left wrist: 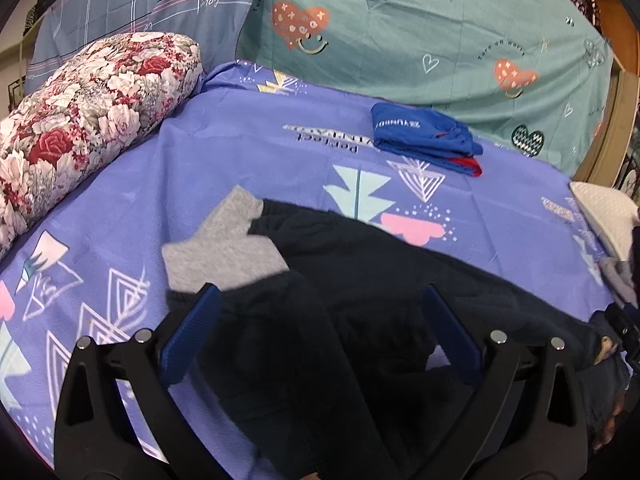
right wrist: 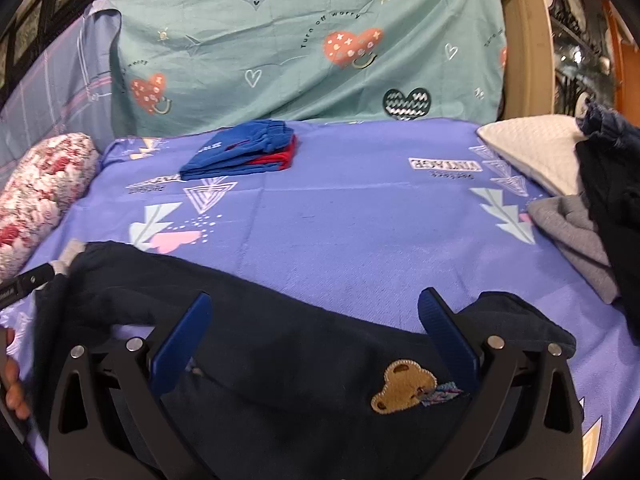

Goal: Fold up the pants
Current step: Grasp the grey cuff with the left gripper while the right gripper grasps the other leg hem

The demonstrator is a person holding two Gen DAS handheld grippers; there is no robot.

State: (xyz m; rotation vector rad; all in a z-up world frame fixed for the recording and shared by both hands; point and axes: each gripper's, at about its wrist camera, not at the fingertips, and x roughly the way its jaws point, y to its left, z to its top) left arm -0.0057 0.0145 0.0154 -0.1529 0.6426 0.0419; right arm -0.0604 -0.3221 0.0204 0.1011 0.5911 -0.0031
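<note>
Dark navy pants (left wrist: 352, 280) lie spread across the near part of the purple bedsheet (left wrist: 240, 140), with grey cuffs (left wrist: 224, 244) at their left end. In the right wrist view the pants (right wrist: 280, 340) show a brown bear patch (right wrist: 402, 388). My left gripper (left wrist: 320, 300) is open, its blue fingers (left wrist: 192, 332) over the leg end by the cuffs. My right gripper (right wrist: 316, 308) is open over the waist part, beside the bear patch. Neither holds cloth.
Folded blue and red pants (right wrist: 248, 152) lie at the back of the bed (left wrist: 424, 136). A floral bolster (left wrist: 88, 120) lies at the left. A white pillow (right wrist: 532, 148), grey garment (right wrist: 572, 232) and dark clothes (right wrist: 612, 184) pile at the right. Teal sheet (right wrist: 304, 52) hangs behind.
</note>
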